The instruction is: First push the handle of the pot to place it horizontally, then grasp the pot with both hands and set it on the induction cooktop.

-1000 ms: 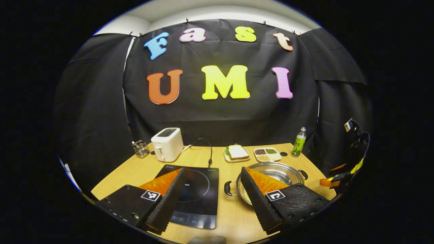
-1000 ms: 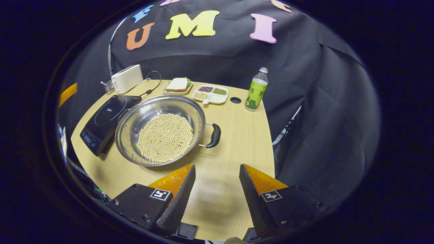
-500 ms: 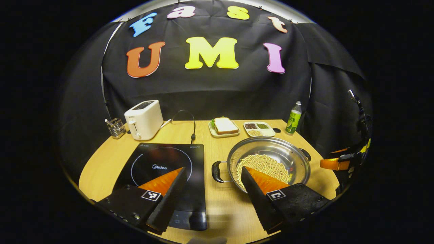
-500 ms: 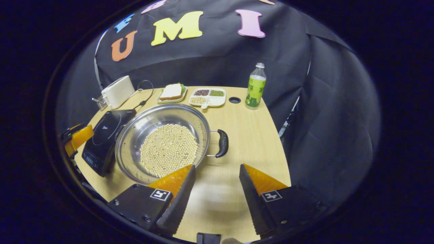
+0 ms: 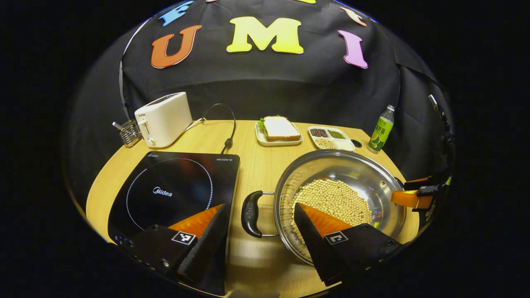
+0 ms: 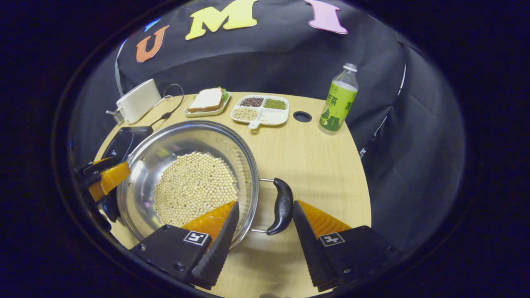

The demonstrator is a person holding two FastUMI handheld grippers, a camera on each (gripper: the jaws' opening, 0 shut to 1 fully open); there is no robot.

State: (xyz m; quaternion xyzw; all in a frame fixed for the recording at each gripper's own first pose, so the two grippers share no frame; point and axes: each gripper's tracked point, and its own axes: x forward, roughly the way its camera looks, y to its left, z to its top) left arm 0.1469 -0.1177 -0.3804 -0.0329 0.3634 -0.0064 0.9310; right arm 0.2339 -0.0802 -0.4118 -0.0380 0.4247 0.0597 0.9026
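Note:
A steel pot (image 5: 364, 169) (image 6: 165, 145) full of pale beans sits on the wooden table, to the right of the black induction cooktop (image 5: 174, 188) (image 6: 124, 140). Its two black handles point left and right. My left gripper (image 5: 261, 236) is open, and the pot's left handle (image 5: 251, 213) lies just beyond the gap between its fingers. My right gripper (image 6: 265, 231) is open too, with the right handle (image 6: 282, 205) between its fingertips, untouched. The right gripper's orange finger (image 5: 408, 198) shows at the pot's far rim in the left gripper view.
Along the back of the table (image 5: 252, 165) stand a white toaster (image 5: 163, 119), a small wire holder (image 5: 129, 131), a sandwich on a plate (image 5: 280, 129), a divided dish of beans (image 5: 331, 138) and a green bottle (image 5: 381, 129) (image 6: 338, 101). A black cable (image 5: 227, 124) runs to the cooktop.
Both grippers have come down and forward toward the pot. Each handle now lies close to the open fingers. The pot itself has not moved.

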